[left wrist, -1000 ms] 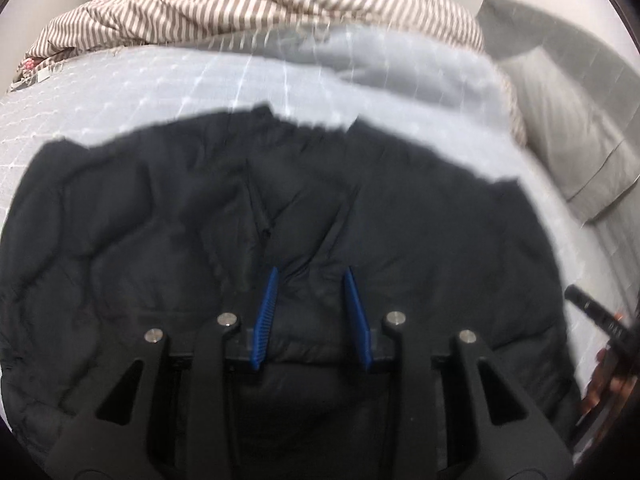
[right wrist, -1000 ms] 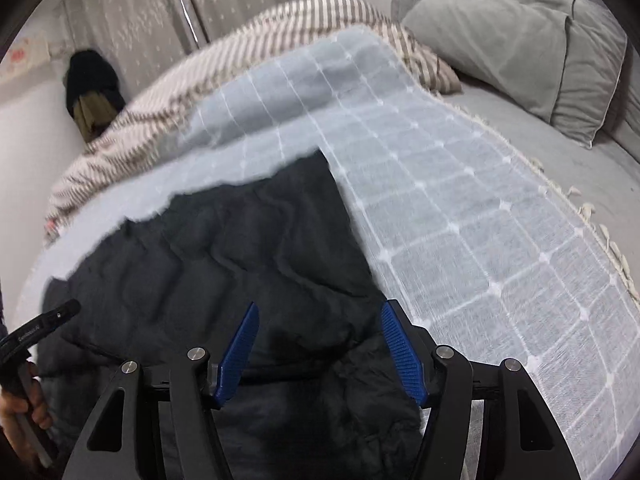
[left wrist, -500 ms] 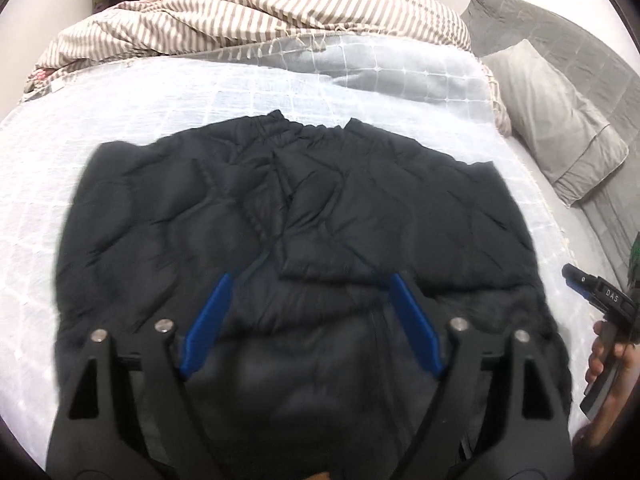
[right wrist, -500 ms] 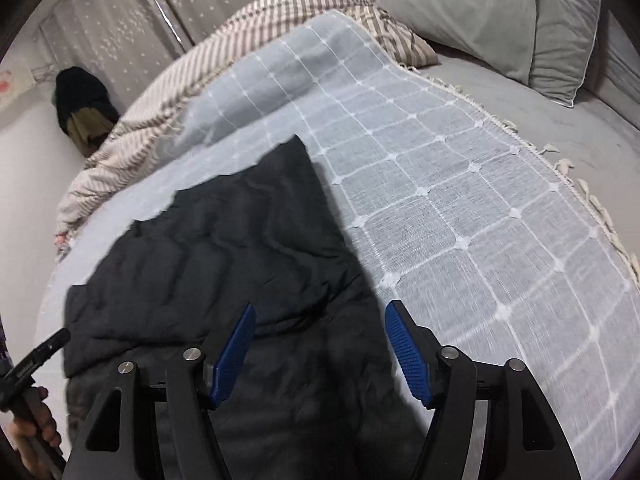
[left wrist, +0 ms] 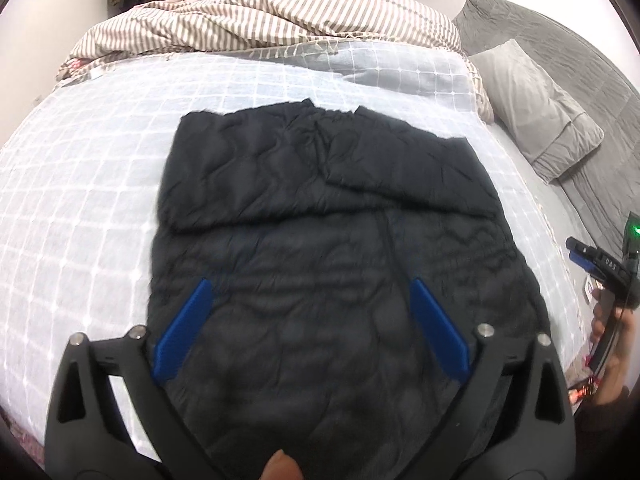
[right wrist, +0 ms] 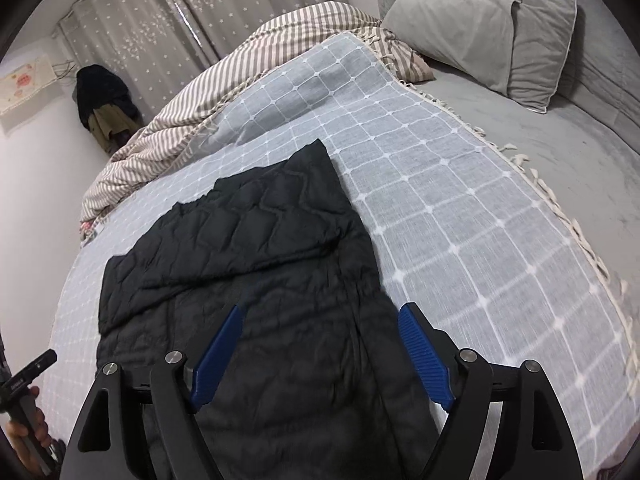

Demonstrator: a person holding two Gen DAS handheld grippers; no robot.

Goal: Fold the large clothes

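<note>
A black quilted jacket [left wrist: 328, 232] lies flat on the grey checked blanket [left wrist: 80, 184], with both sleeves folded across its upper part. It also shows in the right wrist view [right wrist: 256, 264]. My left gripper [left wrist: 310, 292] is open and empty, raised above the jacket's lower half. My right gripper [right wrist: 320, 316] is open and empty, raised above the jacket's right side. The right gripper's handle shows at the right edge of the left wrist view [left wrist: 600, 264].
A striped duvet [left wrist: 256, 20] is bunched at the far side of the bed. A grey pillow [right wrist: 492, 28] lies on the grey sheet [right wrist: 560, 152] to the right. Curtains [right wrist: 208, 12] and hanging clothes [right wrist: 102, 100] stand behind the bed.
My left gripper has opened wide and let go of the jacket. Both grippers have pulled back and up, so the whole folded jacket shows.
</note>
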